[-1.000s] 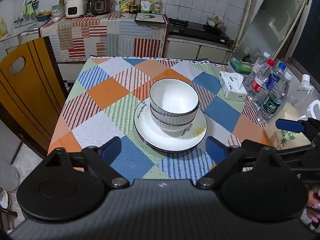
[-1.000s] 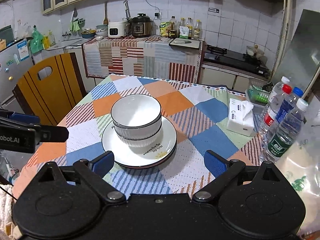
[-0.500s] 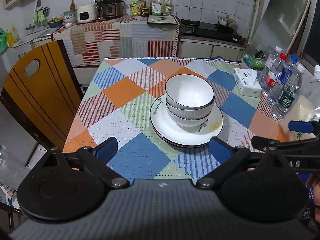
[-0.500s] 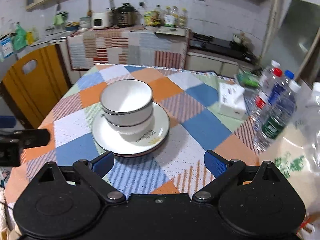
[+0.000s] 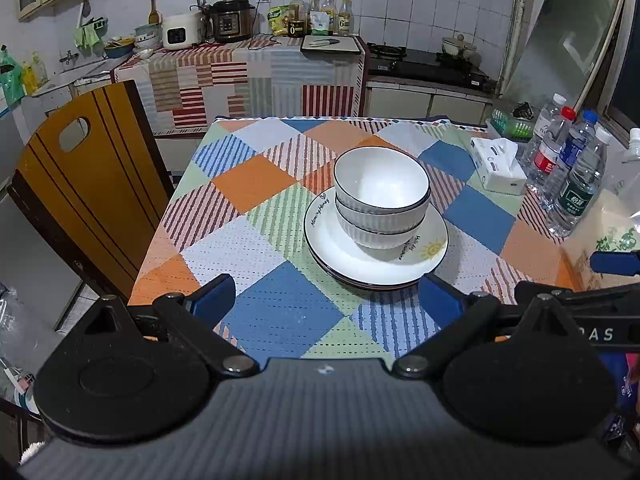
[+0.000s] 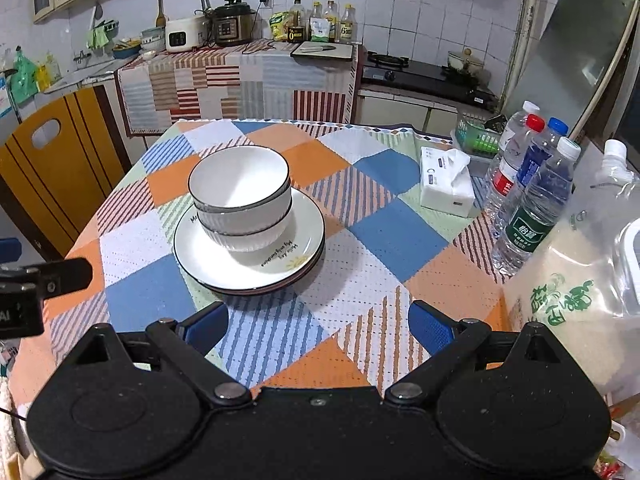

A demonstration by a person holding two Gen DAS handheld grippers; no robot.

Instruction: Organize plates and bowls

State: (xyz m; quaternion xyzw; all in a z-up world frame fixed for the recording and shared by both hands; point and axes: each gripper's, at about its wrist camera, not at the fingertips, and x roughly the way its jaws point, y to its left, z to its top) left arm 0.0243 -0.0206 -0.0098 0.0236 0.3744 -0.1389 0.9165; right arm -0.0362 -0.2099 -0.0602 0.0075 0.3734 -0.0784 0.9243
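Two white ribbed bowls with dark rims [image 5: 380, 200] [image 6: 242, 200] sit nested on a stack of white plates [image 5: 340, 256] [image 6: 248, 276] in the middle of the checked tablecloth. My left gripper [image 5: 326, 298] is open and empty, held back at the table's near edge, short of the plates. My right gripper [image 6: 318, 322] is open and empty, over the near edge to the right of the stack. Each gripper shows at the edge of the other's view.
A tissue box [image 6: 446, 184] and three water bottles [image 6: 532, 196] stand at the table's right side, with a rice bag [image 6: 576, 304] near the front right. A wooden chair [image 5: 84, 184] stands to the left. The kitchen counter is behind.
Both grippers have drawn back from the stack toward the near edge of the table. The bowls and plates have not moved.
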